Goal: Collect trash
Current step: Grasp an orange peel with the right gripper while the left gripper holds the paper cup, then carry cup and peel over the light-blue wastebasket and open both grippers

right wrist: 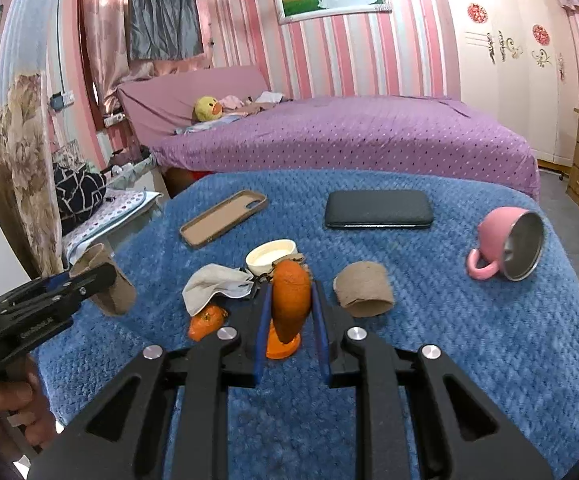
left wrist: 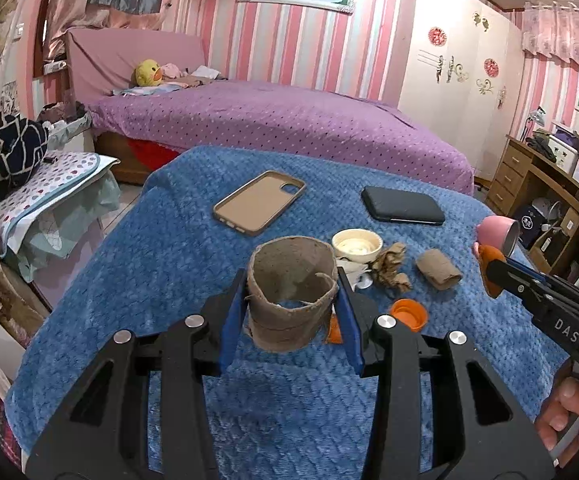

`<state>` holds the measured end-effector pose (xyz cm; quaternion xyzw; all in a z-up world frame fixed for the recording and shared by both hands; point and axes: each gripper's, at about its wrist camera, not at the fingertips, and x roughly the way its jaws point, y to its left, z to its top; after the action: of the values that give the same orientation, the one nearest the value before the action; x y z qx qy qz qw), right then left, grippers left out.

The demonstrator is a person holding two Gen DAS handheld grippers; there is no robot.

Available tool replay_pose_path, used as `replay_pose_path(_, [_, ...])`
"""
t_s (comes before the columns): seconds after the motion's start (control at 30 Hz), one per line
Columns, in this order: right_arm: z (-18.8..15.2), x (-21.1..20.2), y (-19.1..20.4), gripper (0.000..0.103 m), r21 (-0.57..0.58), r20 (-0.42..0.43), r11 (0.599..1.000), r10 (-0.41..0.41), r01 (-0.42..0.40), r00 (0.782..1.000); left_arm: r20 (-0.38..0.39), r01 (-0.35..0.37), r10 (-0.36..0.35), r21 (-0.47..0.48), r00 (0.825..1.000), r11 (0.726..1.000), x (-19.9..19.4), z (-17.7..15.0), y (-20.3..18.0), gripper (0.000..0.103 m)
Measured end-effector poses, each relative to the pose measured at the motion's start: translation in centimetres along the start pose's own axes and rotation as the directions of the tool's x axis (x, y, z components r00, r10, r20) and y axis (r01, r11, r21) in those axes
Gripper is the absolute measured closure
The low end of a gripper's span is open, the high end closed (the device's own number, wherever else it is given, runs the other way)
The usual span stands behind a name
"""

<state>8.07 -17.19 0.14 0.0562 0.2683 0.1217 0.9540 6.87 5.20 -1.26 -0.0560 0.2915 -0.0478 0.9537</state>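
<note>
A blue blanket (left wrist: 161, 272) is spread over the surface. On it, far off, a black phone (right wrist: 379, 209) and a tan phone case (right wrist: 223, 218) are laid, with a pink cup (right wrist: 507, 242) tipped over at the right. A cardboard tube (left wrist: 291, 300) is clamped between the fingers of the left gripper (left wrist: 291, 320), above the blanket's near left. An orange peel (right wrist: 290, 306) is pinched upright in the right gripper (right wrist: 290, 328). A second tube (right wrist: 363, 294), a white cloth (right wrist: 213, 286) and a small white bowl (right wrist: 271, 258) are seen just beyond.
</note>
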Motion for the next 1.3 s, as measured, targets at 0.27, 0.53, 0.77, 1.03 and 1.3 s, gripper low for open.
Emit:
replay_pose_path(0.27, [0.1,-2.1,-1.5,0.083,0.005,0.022,1.0,-0.023,0.023,1.0,0.018,0.024,-0.024,0.019,1.0,1.0,-0.7,0.3,-1.9,0.062])
replay_pose_path(0.53, [0.2,-4.3,-3.8,0.083,0.016,0.038,0.998,-0.062,0.061,0.997,0.032,0.052,-0.053,0.04,0.998,0.998,-1.2,0.5,-4.0,0.062])
replay_pose_path(0.77, [0.2,-5.8,-5.2,0.083,0.018,0.044,0.996,-0.087,0.086,0.995,0.038,0.073,-0.075,0.052,0.996,0.996,-1.6,0.4,-5.7,0.062])
replay_pose_path(1.03, [0.2,-7.8,-6.9,0.083,0.015,0.053,0.993,-0.12,0.119,0.991,0.044,0.096,-0.099,0.077,0.994,0.992,-2.2,0.4,-7.9,0.062])
replay_pose_path(1.3, [0.0,-10.5,-10.1,0.083,0.043,0.066,0.985,-0.172,0.169,0.983,0.045,0.126,-0.132,0.107,0.99,0.986,-2.7,0.2,-10.8,0.062])
